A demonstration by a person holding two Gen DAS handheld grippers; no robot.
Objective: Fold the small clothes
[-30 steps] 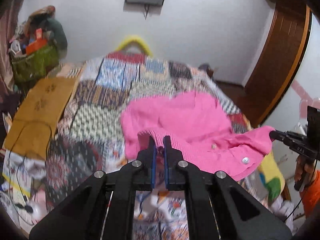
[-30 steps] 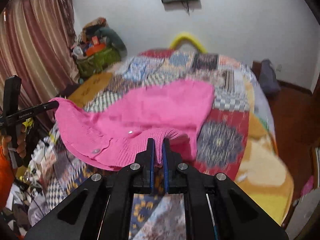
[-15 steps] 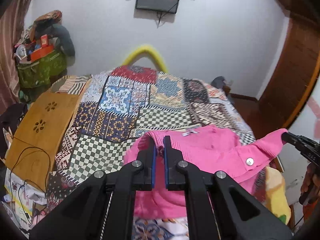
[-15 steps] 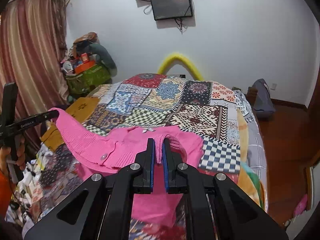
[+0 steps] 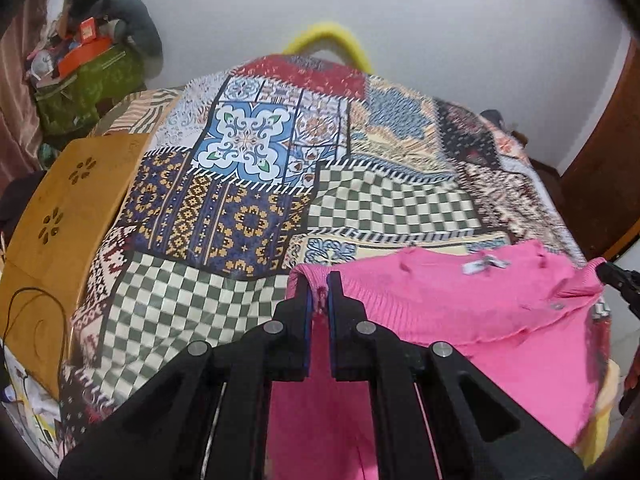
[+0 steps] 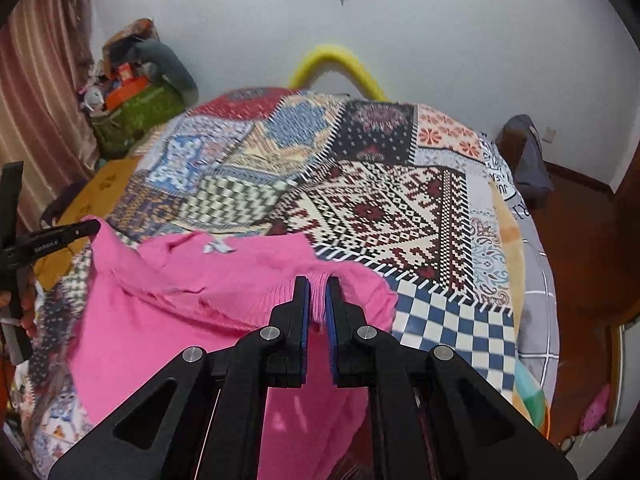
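Observation:
A pink knit cardigan [image 5: 472,312] with buttons hangs stretched between my two grippers over the near end of a bed. My left gripper [image 5: 318,292] is shut on its ribbed edge at one corner. My right gripper [image 6: 316,296] is shut on the ribbed edge at the other corner; the cardigan also shows in the right wrist view [image 6: 168,312]. The right gripper's tip shows at the far right of the left wrist view [image 5: 618,280], and the left gripper shows at the left of the right wrist view [image 6: 56,236]. The garment's lower part hangs below, hidden by the grippers.
The bed is covered by a patchwork quilt [image 5: 260,200]. A wooden lap table [image 5: 60,216] lies on the bed's left side. A green bag with clutter [image 5: 84,80] stands by a curtain. A wooden door [image 5: 608,184] is to the right. A yellow curved bar [image 6: 340,64] stands at the bed's far end.
Both grippers have lifted the cardigan's edge up and drawn it toward the near end of the bed; more bare quilt now shows beyond it.

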